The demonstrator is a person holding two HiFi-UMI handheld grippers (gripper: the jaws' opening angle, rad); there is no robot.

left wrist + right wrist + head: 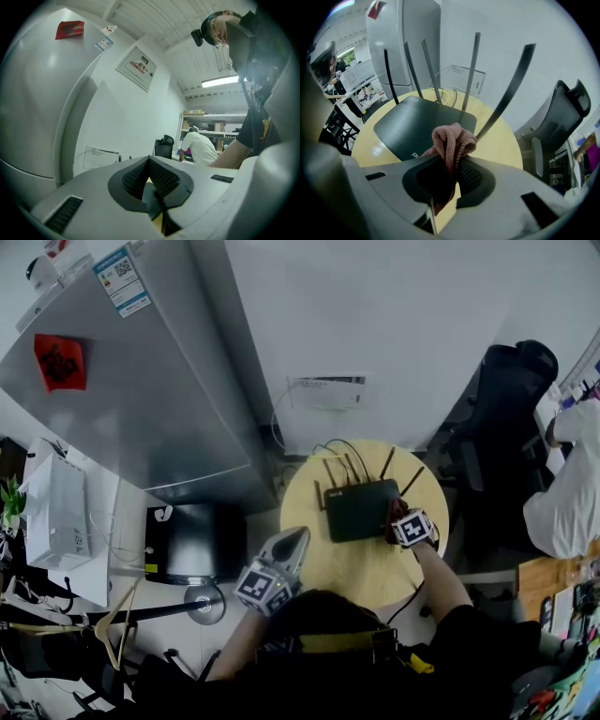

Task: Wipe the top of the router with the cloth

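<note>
**Cloth held at the router's edge**

The right tool (451, 165) is clamped on a bunched pink cloth (452, 140), held at the near right corner of the dark router (415, 123); the router lies flat on the round yellow counter (361, 570), antennas raised; the left tool (151, 182), jaws together and empty, is at the counter's left rim.

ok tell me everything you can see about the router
The router is a flat, dark, matte plastic-looking box lying level on the round yellow table. Five thin antennas stand along its far edge, fanned outward, and cables trail behind it. White lettering on the near edge is too cut off to read. The right gripper holds the pink cloth by its right near corner; contact is unclear.
</note>
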